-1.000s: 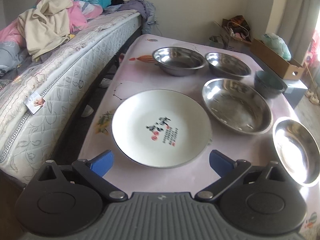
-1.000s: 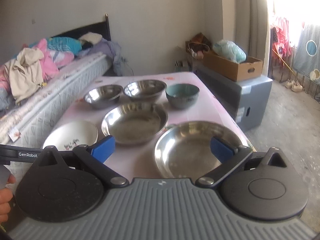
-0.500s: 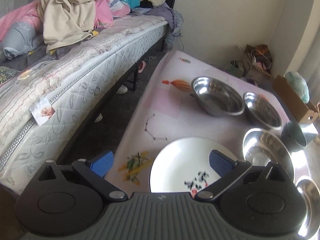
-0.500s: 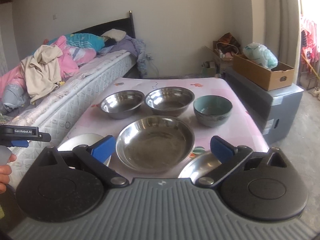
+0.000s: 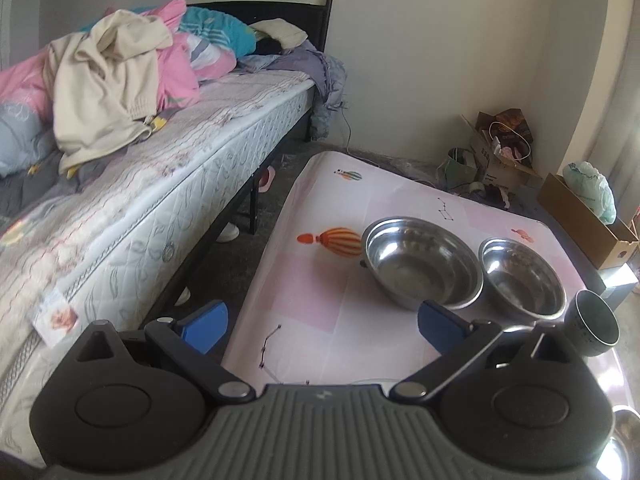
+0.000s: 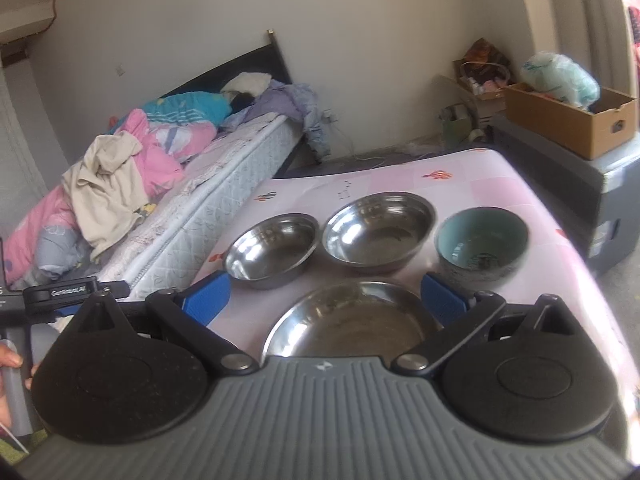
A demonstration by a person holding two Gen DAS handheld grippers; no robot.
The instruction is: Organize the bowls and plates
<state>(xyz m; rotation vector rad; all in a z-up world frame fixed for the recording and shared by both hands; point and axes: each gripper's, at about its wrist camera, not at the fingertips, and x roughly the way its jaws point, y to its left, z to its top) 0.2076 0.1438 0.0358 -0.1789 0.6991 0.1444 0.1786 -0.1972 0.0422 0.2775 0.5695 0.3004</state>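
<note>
Right wrist view is looking across a pink patterned table where the dishes are sitting. The right gripper is hovering with its blue fingers spread wide, holding nothing. A wide steel pan is lying between those fingers at 6 o'clock. Beyond it, a row is standing: a steel bowl at 11 o'clock, a second steel bowl at 12 o'clock, and a teal ceramic bowl at 1 o'clock, each apart from its neighbour. A bed piled with clothes is lying at 10 o'clock. Left wrist view is showing the left gripper also spread wide and empty, hanging over the table's near edge, with both steel bowls at 1 o'clock.
</note>
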